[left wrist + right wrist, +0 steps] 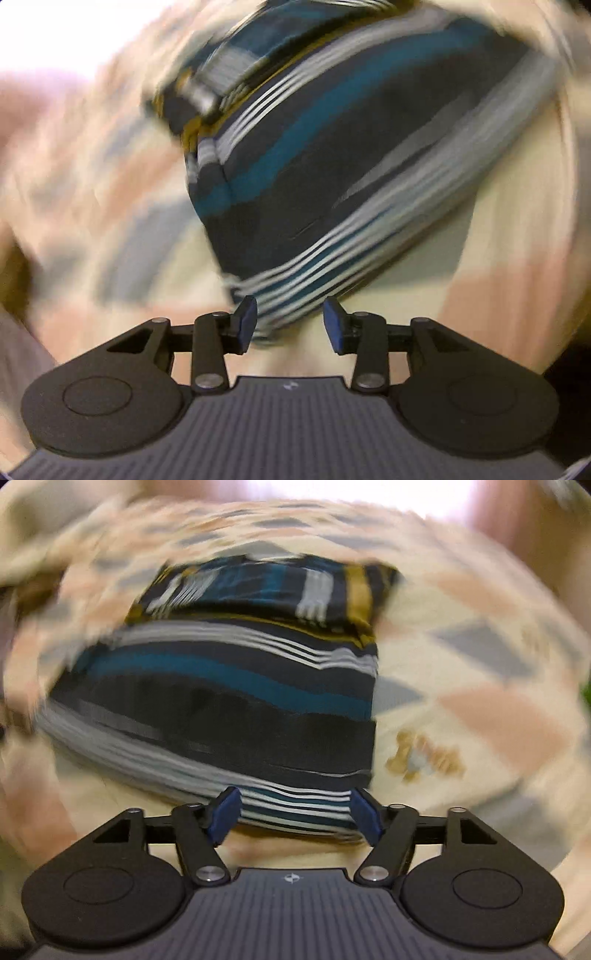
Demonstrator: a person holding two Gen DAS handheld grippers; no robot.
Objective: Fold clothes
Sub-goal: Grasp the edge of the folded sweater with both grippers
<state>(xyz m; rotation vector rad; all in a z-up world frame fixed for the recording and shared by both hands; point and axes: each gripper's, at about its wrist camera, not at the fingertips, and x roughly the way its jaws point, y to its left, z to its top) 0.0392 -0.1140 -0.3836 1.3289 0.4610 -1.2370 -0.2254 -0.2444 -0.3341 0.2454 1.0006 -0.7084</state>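
A folded garment [332, 155] striped in dark navy, teal, white and mustard lies on a patterned bedspread [92, 192]; both views are blurred by motion. In the left wrist view my left gripper [290, 323] is open at the garment's near corner, its blue pads [247, 321] apart with nothing pressed between them. In the right wrist view the same garment [229, 701] fills the middle, and my right gripper [295, 816] stands open wide over its near edge. The striped hem shows between the fingers, and the pads [364, 814] do not press on it.
The bedspread [461, 686] is cream with peach and grey triangles and spreads around the garment on all sides. A bright glare fills the far top of both views.
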